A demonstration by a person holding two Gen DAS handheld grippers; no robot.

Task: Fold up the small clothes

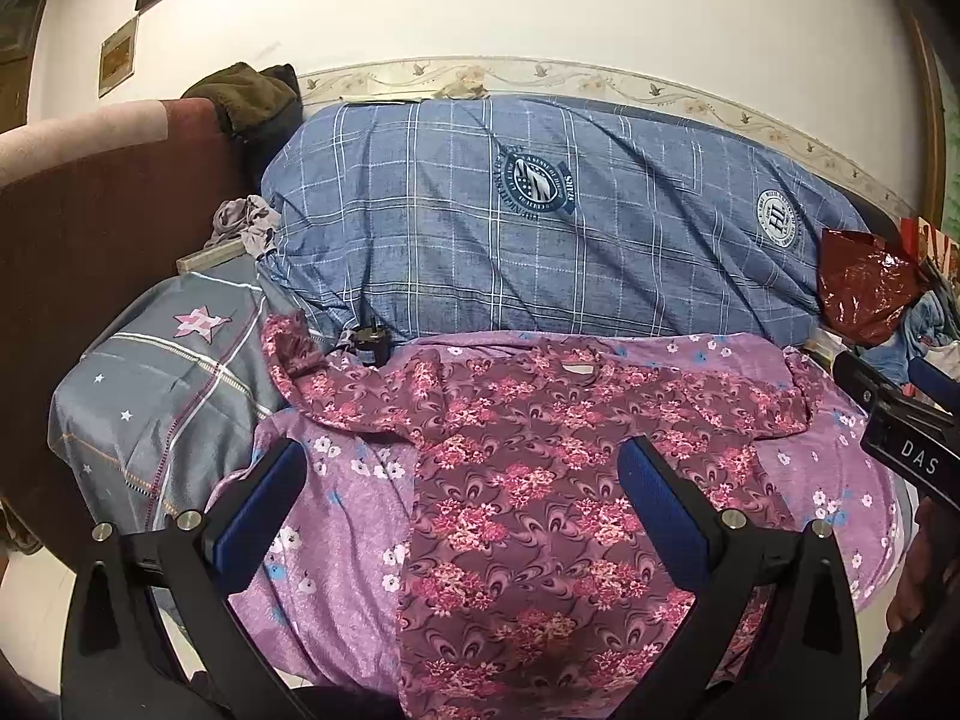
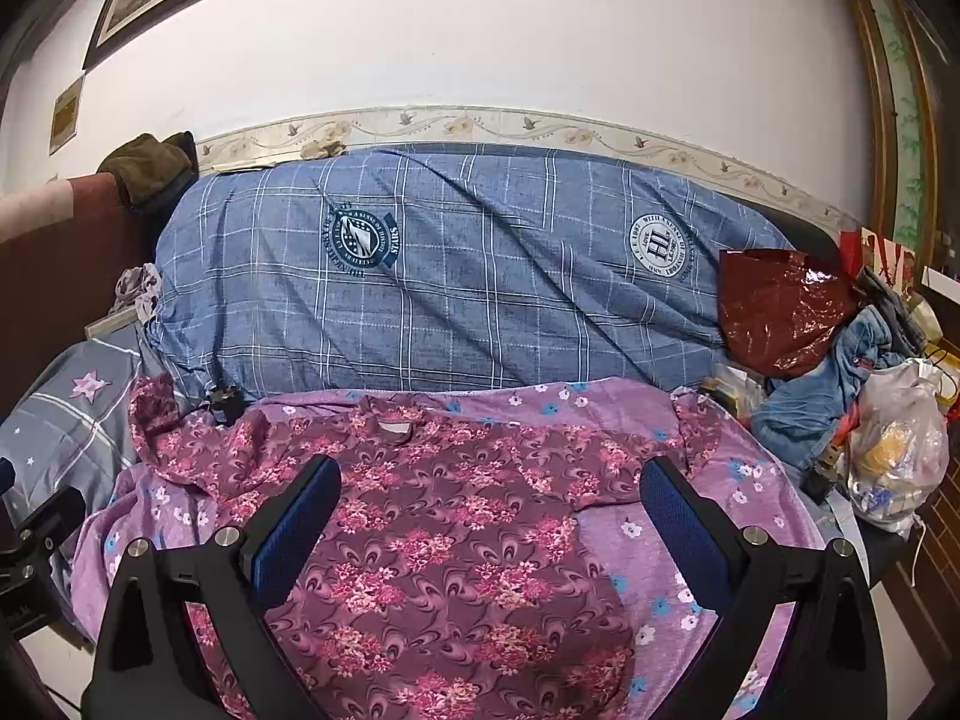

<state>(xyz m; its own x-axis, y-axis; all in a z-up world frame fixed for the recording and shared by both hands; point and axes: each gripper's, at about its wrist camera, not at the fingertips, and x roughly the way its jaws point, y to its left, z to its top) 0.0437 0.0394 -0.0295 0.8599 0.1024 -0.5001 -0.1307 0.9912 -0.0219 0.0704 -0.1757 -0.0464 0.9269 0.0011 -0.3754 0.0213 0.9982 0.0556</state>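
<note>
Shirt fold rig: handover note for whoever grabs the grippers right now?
Left gripper: open, holding nothing, above the shirt's lower left part.
Right gripper: open, holding nothing, above the shirt's middle to right side.
Shirt: maroon floral, laid flat and spread out on the purple flowered sheet, collar toward the blue checked quilt, both sleeves out to the sides.
A black plug lies beside the left sleeve, by the collar side.
Done: shirt is laid out; no fold shows yet.
Left: likely fold the sleeves in, then the body, one gripper per side.
</note>
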